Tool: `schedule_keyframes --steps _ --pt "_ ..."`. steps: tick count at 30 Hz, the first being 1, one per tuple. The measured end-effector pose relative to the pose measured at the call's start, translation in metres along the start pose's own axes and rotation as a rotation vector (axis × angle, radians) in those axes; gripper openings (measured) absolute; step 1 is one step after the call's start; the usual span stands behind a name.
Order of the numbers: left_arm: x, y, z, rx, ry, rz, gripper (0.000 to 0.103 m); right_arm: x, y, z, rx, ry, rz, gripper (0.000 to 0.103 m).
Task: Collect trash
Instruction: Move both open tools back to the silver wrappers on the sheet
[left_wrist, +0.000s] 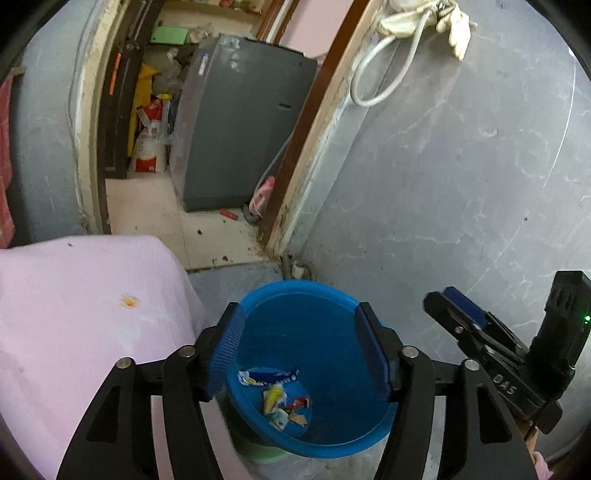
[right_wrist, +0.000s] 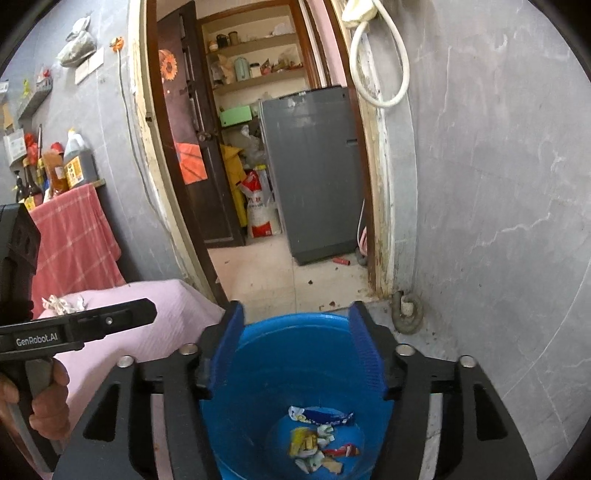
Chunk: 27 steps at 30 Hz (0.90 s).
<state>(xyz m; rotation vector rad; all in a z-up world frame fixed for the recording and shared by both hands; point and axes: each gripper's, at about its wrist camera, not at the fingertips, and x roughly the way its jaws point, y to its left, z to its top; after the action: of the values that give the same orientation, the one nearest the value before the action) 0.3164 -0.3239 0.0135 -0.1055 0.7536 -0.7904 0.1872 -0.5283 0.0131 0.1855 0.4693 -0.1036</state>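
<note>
Two grippers hang side by side over a blue bucket (left_wrist: 314, 373) that stands on the grey floor (right_wrist: 443, 354) near the corner of a grey wall (left_wrist: 443, 184). On the left gripper (left_wrist: 297, 350) the blue fingers (left_wrist: 227, 350) stand apart with nothing between them, and the bucket's inside shows through the gap. On the right gripper (right_wrist: 295, 350) the fingers (right_wrist: 365, 354) are likewise spread and empty, also above the bucket's mouth. Several crumpled wrappers (right_wrist: 319, 439) lie at the bottom of the bucket, one blue and white, others yellow, red and pale. Just left of the bucket is a counter under a pink cloth (left_wrist: 74, 314), which bears a small orange stain (left_wrist: 129, 302); in the right wrist view some crumpled white paper (right_wrist: 62, 304) lies on the cloth at its far left edge. A hand (right_wrist: 40, 398) holds the left gripper's handle at the left edge of that view. Beyond the bucket a doorway opens onto a tiled room where a grey washing machine (right_wrist: 314, 173) stands, with a red and white sack (right_wrist: 260, 206) to its left. A white hose (right_wrist: 380, 66) loops on the wall at the right of the doorway.
</note>
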Motion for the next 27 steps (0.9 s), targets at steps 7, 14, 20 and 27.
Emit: schedule_keyframes --steps 7,14,20,27 --pt "-0.06 0.02 0.006 0.017 -0.136 0.069 0.088 -0.026 0.029 0.02 -0.014 -0.084 0.032 0.089" --pt "-0.132 0.044 0.0 0.042 -0.312 0.203 0.101 -0.046 0.079 0.031 -0.053 -0.173 0.091 0.103" --pt "-0.183 0.057 -0.012 0.092 -0.412 0.329 0.101 -0.053 0.128 0.03 -0.084 -0.225 0.149 0.103" --pt "-0.221 0.077 -0.031 0.1 -0.457 0.415 0.101 -0.052 0.177 0.025 -0.107 -0.249 0.21 0.103"
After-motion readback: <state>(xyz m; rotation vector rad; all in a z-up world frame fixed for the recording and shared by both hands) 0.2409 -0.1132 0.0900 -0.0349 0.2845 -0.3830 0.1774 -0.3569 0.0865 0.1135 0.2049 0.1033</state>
